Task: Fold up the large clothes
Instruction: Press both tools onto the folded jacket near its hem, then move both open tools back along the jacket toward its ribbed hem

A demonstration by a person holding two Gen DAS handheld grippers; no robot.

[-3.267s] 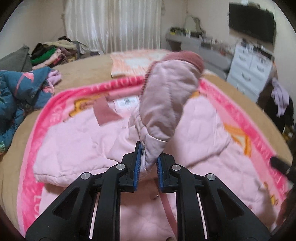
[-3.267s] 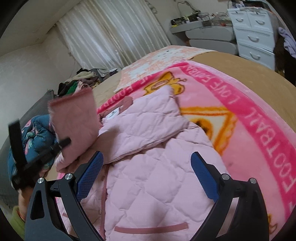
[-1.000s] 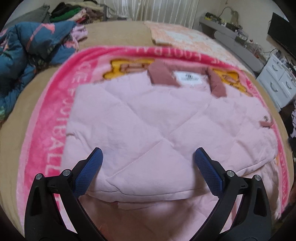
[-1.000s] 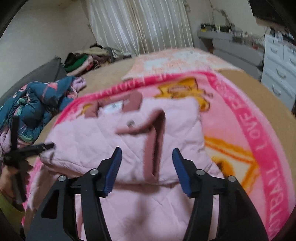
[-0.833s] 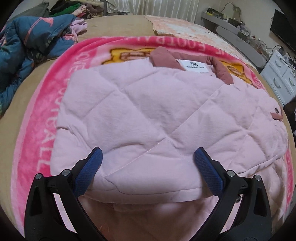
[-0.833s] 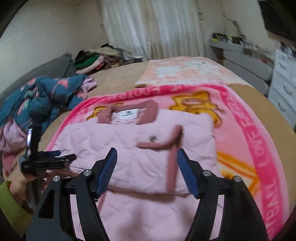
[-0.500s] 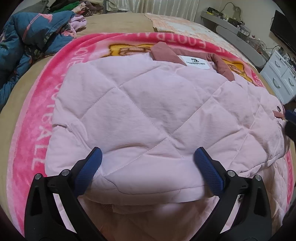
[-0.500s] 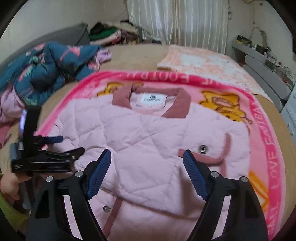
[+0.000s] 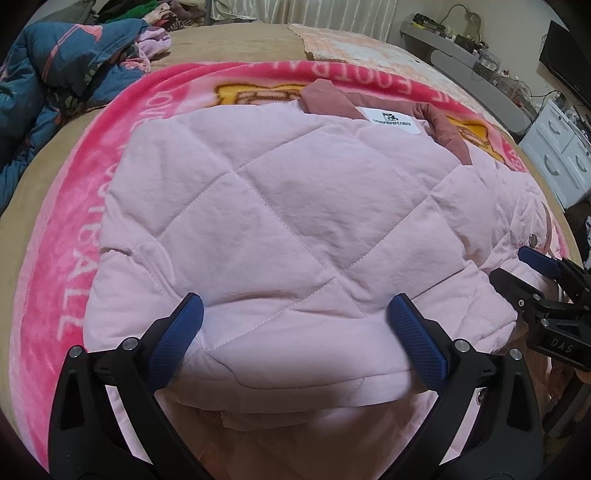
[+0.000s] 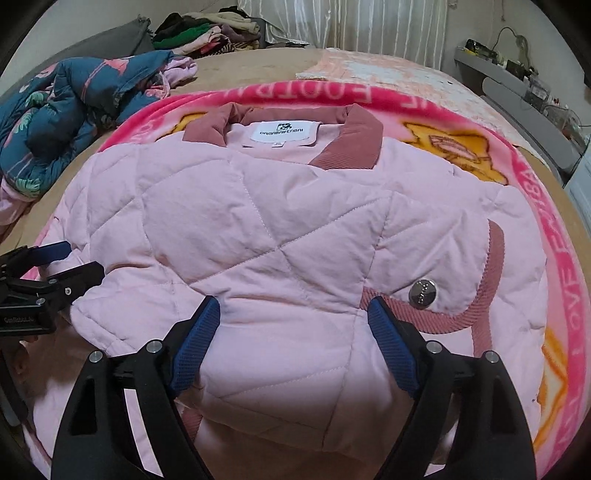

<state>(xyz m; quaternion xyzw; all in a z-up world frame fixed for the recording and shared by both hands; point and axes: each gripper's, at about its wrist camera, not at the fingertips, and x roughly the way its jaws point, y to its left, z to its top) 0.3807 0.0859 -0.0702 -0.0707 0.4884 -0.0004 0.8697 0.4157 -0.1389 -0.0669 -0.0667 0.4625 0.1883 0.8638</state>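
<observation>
Lying folded on the pink blanket (image 9: 79, 236), the pink quilted jacket (image 9: 280, 206) filled the space just ahead of both grippers. The left gripper (image 9: 295, 334) hovered low over the near folded edge with its blue pads spread wide, grasping nothing; the padded fold sat between and just beyond its fingers. Whether the pads touched the cloth could not be told. Farther ahead of it lay the dusty-rose collar (image 9: 328, 99) and the white label (image 9: 393, 120), at the far end of the jacket. To its right, the right gripper (image 9: 517, 264) showed at the jacket's side edge, near a metal snap (image 9: 533, 240).

Seen from the right wrist camera, the right gripper (image 10: 293, 330) was likewise released, its fingers apart over the near edge of the jacket (image 10: 258, 229). Just ahead and to its right a rose corduroy trim (image 10: 493, 266) curved around a round metal snap (image 10: 423, 293). Straight ahead, at the far end, were the collar (image 10: 354, 144) and label (image 10: 282, 131). To its left, the left gripper (image 10: 74, 260) reached the jacket's other side edge, fingers apart.

Beyond the jacket the blanket (image 10: 565, 229), with its white lettering and yellow cartoon figure, spread over a tan bed (image 10: 240, 70). Far off to the left lay a crumpled blue patterned garment (image 10: 74, 107), and behind it a pile of clothes (image 10: 207, 33). White drawers (image 9: 561, 155) stood far right of the left gripper.
</observation>
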